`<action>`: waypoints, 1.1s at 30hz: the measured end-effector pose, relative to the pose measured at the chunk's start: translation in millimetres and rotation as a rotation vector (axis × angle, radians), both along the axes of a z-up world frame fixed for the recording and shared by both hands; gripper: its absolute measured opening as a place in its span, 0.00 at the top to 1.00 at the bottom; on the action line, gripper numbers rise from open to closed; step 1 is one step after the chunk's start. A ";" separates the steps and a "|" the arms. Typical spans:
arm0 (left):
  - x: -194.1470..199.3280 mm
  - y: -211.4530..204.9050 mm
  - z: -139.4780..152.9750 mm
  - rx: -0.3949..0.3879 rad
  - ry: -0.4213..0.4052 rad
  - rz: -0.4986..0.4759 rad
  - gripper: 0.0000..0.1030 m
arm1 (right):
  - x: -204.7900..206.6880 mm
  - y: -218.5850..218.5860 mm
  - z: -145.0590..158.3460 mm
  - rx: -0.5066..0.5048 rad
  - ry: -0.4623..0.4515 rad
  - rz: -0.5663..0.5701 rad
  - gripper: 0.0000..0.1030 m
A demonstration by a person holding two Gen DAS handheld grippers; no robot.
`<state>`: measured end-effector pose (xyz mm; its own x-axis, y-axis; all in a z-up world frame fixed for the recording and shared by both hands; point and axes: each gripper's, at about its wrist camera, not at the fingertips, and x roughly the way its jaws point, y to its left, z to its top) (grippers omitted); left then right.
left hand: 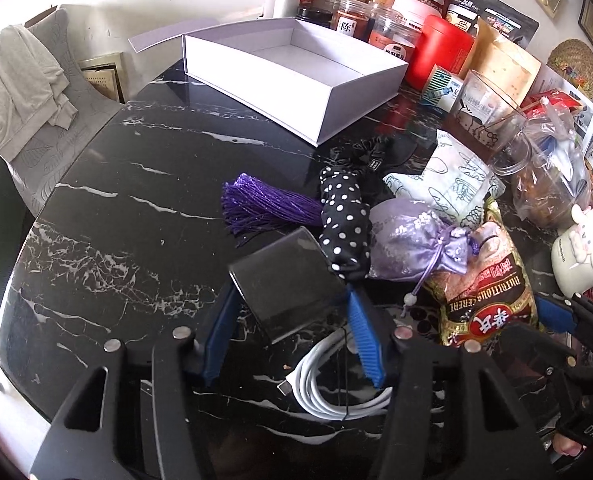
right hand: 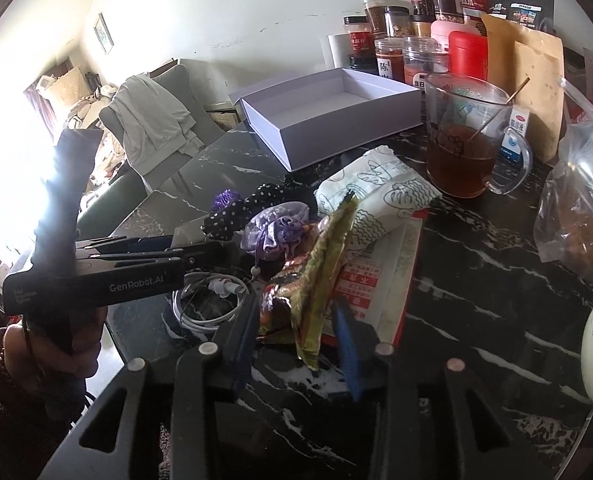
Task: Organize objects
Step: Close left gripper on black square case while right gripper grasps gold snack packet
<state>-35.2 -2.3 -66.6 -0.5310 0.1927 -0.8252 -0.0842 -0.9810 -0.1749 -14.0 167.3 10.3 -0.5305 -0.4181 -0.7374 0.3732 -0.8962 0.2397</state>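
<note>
Left jaws: the left gripper [left hand: 292,320] is partly closed around a black box [left hand: 286,280]. The blue pads sit at its two sides, but whether they press on it I cannot tell.
Right jaws: the right gripper [right hand: 296,344] straddles the crimped end of a cereal packet [right hand: 316,272]. Daylight shows beside the pads, so I read them as apart, not gripping.
Black box: it lies on the marble table [left hand: 116,232], just beside a polka-dot cloth [left hand: 344,220]. It looks stiff, light and glossy, so likely slippery. Flat opposite sides are the sensible hold, squarely across the middle.
Cereal packet: foil film, soft and crinkly, with loose contents that probably shift. The sealed end seam is the firmest place to pinch; the belly would likely sag.
White cable [left hand: 336,384]: coiled under the left gripper, limp and apt to snag or uncoil.
Lilac pouch [left hand: 412,244]: satin drawstring bag touching the cloth and packet; soft and light, best taken at its gathered neck.
Purple tassel [left hand: 264,204]: loose threads, beyond the black box.
White box [left hand: 360,92]: open and empty at the far side, well apart from the pile; the likely destination.
Glass mug [right hand: 460,136]: holds brown liquid with a stirrer; fragile, close to the pile, worth avoiding.
</note>
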 end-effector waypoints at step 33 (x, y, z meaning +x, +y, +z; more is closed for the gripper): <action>29.8 -18.4 16.0 0.059 0.027 0.003 0.56 | 11.5 2.2 2.7 -0.027 0.019 0.002 0.83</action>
<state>-5.4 -20.7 -50.6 -0.5535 0.2389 -0.7978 -0.0864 -0.9693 -0.2303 -2.5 169.6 13.0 -0.5434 -0.4388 -0.7156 0.3796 -0.8888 0.2567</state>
